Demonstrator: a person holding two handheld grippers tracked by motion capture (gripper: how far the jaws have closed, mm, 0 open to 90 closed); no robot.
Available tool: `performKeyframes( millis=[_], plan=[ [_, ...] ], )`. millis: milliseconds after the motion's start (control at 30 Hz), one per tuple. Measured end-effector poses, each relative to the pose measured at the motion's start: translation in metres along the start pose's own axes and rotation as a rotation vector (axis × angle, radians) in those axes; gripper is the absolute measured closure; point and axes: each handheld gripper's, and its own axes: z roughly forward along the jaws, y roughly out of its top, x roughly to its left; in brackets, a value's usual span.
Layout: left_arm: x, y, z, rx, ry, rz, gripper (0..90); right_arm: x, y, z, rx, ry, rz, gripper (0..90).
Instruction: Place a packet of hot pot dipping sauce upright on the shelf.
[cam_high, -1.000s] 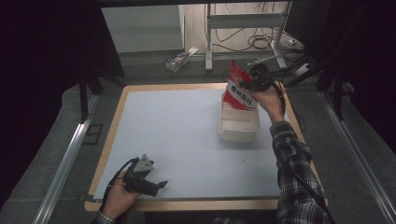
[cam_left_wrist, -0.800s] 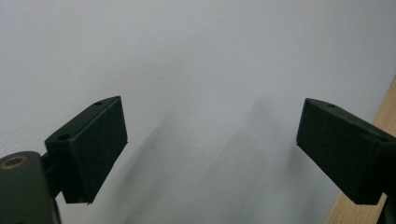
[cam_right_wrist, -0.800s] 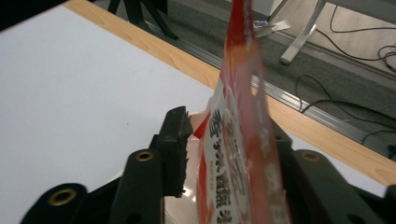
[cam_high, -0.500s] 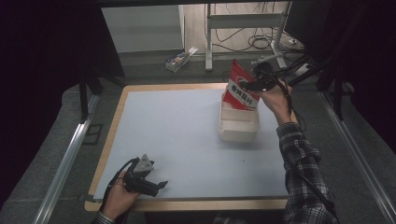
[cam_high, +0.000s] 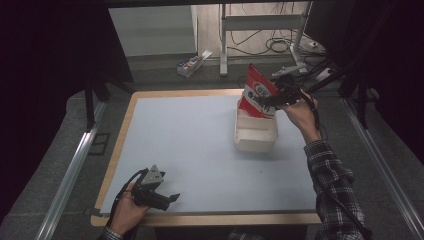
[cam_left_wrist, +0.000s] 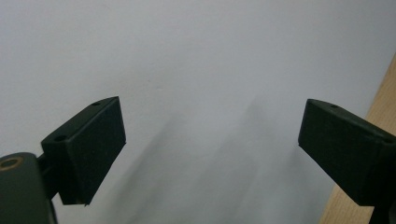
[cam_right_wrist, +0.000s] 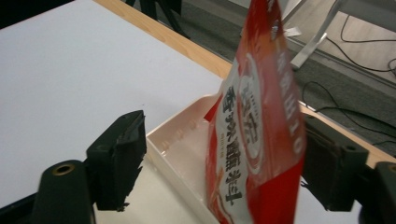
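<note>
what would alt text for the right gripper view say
A red snack bag stands upright in a cream plastic bin, between the open black jaws of the right gripper, which have just been opening. Behind lie a white table top with a wooden edge, and cables on a grey floor.

A red snack bag (cam_high: 258, 98) stands upright in the far end of a white bin (cam_high: 255, 134). The right gripper (cam_high: 274, 99) sits at the bag's upper edge — its jaws have just been opening. The left gripper (cam_high: 169, 198) rests low near the table's (cam_high: 200, 220) front edge — well apart.
</note>
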Motion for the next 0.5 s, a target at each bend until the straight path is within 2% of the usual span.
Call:
performKeyframes(
  millis=[300,500],
  plan=[
    [0.002,0.0,-0.003,-0.041,-0.014,-0.022,3.3,0.003,-0.008,-0.005,0.014,0.016,0.014,14.7],
    [0.006,-0.001,-0.003,-0.06,-0.056,-0.059,2.5,0.006,-0.012,-0.012,0.005,0.022,0.018,10.0]
  ],
)
